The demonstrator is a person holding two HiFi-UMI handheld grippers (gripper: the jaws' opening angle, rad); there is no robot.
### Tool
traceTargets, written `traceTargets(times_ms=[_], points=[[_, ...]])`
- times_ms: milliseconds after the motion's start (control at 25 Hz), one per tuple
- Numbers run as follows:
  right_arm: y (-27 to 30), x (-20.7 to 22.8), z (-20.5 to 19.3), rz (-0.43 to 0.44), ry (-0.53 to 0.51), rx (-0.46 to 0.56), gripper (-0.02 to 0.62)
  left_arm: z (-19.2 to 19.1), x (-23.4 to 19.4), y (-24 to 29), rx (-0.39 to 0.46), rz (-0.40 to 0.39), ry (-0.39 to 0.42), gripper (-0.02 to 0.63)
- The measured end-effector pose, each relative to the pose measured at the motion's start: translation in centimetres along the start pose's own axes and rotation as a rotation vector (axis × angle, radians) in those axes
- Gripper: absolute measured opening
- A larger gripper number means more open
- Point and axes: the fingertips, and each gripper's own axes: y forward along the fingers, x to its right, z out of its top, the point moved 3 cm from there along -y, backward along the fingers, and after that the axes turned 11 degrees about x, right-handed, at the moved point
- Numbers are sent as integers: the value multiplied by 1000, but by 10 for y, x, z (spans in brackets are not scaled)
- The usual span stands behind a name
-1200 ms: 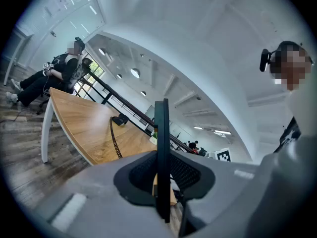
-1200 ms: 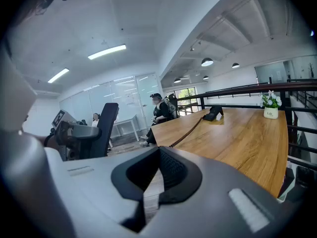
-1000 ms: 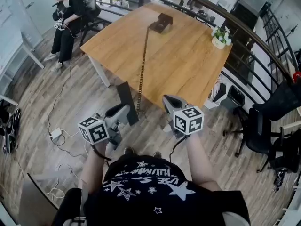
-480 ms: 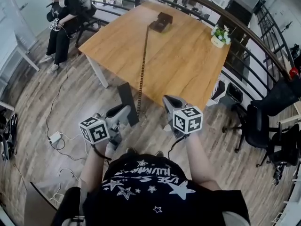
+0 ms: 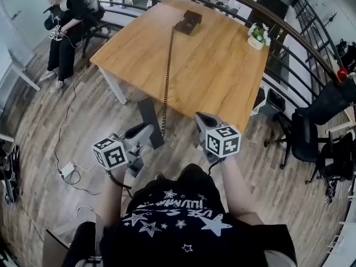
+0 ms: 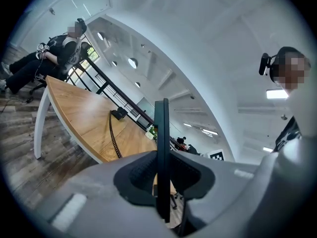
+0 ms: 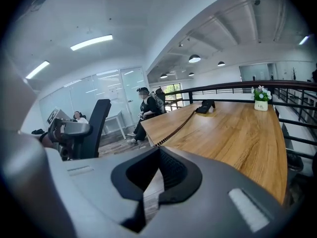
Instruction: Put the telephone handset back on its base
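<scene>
Head view is showing a person standing on the wooden floor at the near end of a big wooden tabletop [image 5: 222, 77]. The left gripper [image 5: 146, 132] is squeezing a black, flat, long plastic telephone handset [image 5: 149, 118]. Its jaws are part way closed and are pressing on the two flat faces of the handset. The handset is up in the air, just off the near edge of the tabletop, and is not resting on anything. A long, dark, curly cord [image 5: 167, 77] is running from the handset across the tabletop to the small dark telephone base [image 5: 188, 22], which is sitting well apart from it near the far end. The right gripper [image 5: 203, 122] is holding nothing, and its jaws are closed together. I think the handset is hard and light, so it is not going to bend or squash. It looks smooth, so it may be sliding or tipping if the squeeze is weak. The stretchy cord is probably tugging on it too. The best place to hold it looks like the middle of the handle, so both ends are balancing.
</scene>
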Motion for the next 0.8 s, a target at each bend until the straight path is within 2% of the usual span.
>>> traceTargets(times_ms=[360,800], points=[[34,22,9,-23,28,0,2,11,-34,6,43,16,-100,83],[135,87,56,-25,63,36,2,72,-96,43,61,73,-91,83]])
